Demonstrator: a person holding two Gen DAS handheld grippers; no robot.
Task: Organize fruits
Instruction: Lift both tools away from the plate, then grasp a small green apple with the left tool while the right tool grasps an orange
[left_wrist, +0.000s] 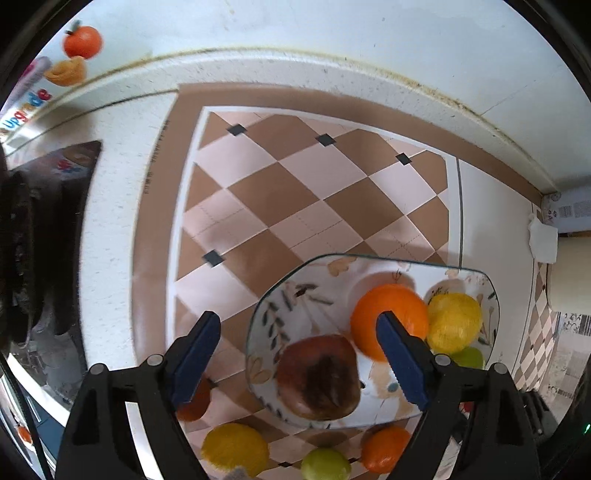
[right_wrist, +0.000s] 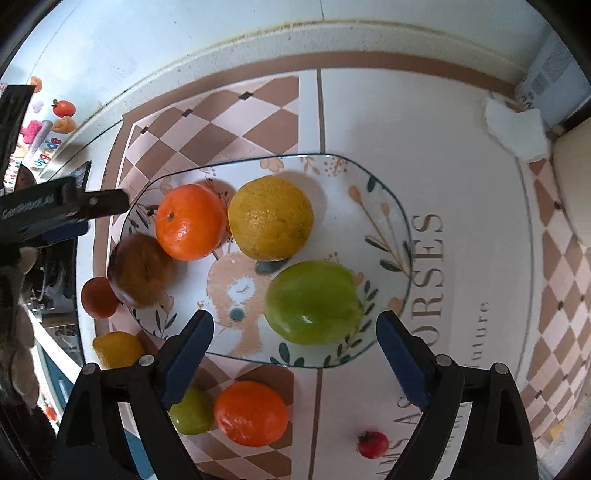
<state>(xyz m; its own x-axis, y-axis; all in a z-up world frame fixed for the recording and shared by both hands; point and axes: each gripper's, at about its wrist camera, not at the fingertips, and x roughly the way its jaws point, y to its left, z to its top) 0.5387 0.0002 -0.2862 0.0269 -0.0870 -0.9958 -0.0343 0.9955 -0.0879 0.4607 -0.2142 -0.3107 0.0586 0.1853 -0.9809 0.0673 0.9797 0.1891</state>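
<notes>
the left gripper (left_wrist: 298, 354) hangs over the near edge of the plate (left_wrist: 291, 295), its blue fingers (left_wrist: 197, 354) spread wide with nothing between them. on the plate lie a brown fruit (left_wrist: 317, 376), an orange (left_wrist: 388, 314), a lemon (left_wrist: 454, 321) touching the orange, and a green fruit (left_wrist: 471, 357) half hidden. off the plate, on the checked mat (left_wrist: 295, 177), sit a yellow fruit (left_wrist: 234, 448), a lime (left_wrist: 325, 463) and a second orange (left_wrist: 384, 448).

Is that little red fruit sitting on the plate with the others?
No, the small red fruit lies on the mat, apart from the plate, which holds the bigger fruits.
</notes>
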